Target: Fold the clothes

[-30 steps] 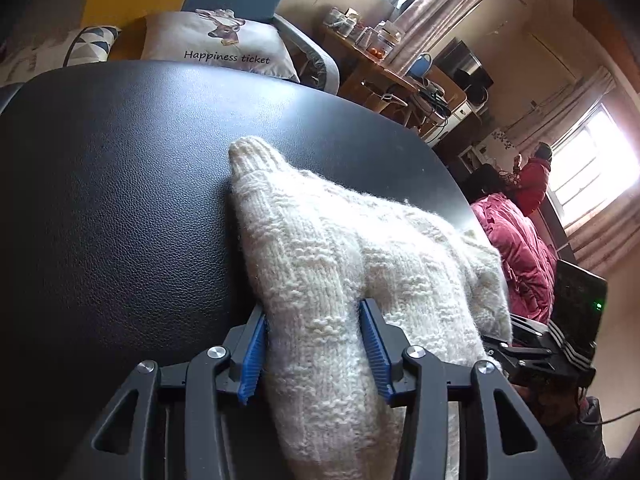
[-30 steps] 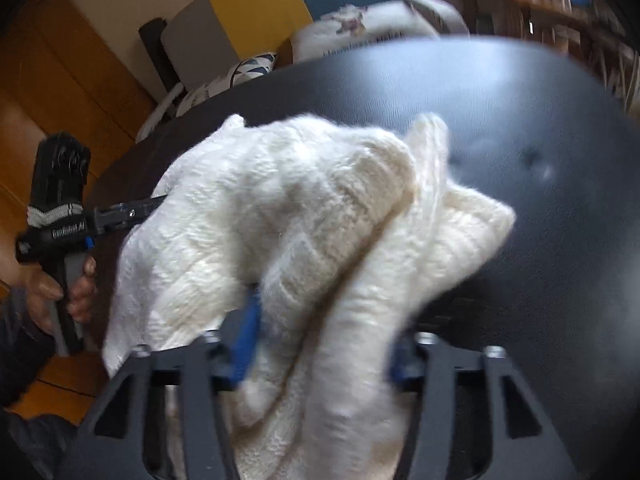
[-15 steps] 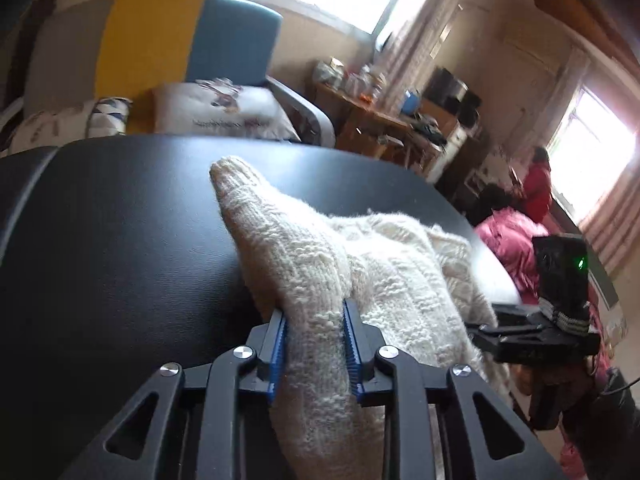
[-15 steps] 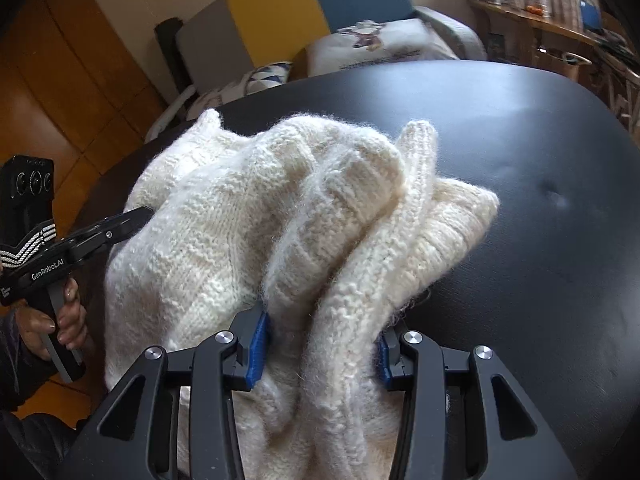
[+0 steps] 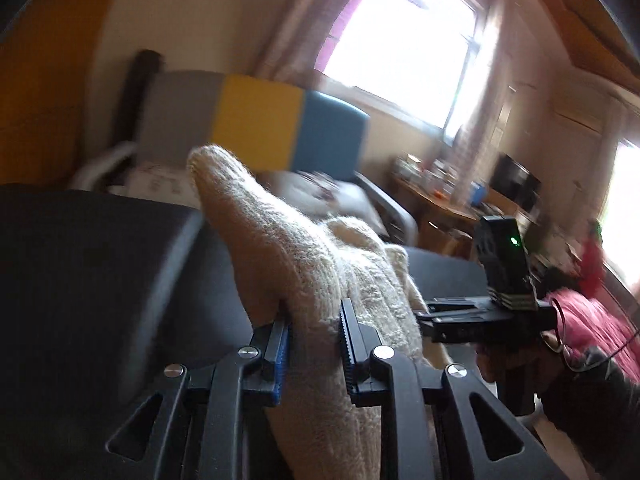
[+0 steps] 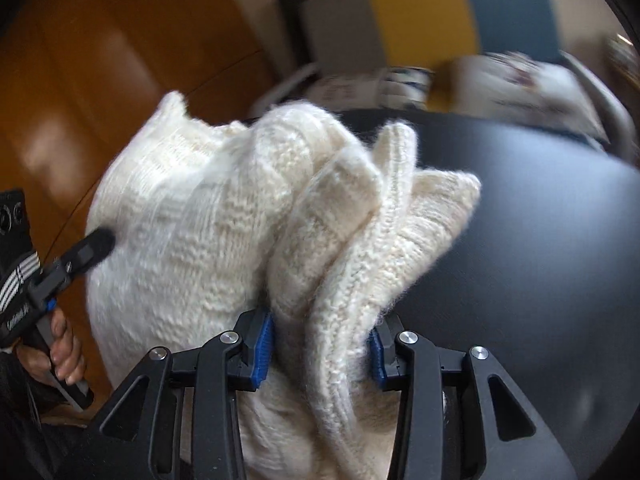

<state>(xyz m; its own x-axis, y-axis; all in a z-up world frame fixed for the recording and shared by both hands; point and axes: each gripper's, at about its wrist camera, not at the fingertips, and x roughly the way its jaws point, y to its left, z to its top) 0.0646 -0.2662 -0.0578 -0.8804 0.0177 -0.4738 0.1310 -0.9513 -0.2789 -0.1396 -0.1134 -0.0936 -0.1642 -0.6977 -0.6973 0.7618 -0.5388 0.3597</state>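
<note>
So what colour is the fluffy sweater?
Cream white sweater, clearest in the right wrist view.

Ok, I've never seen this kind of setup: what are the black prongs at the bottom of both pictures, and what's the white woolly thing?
No robot here: a person holds a two-finger gripper in each hand, each carrying a camera looking along its fingers. One picture comes from the left gripper, the other from the right gripper. Both are pinching a cream knitted sweater between blue pads, jaws closing, above a black padded surface. The hand holding the left gripper shows in the right view. An armchair stands behind.
</note>
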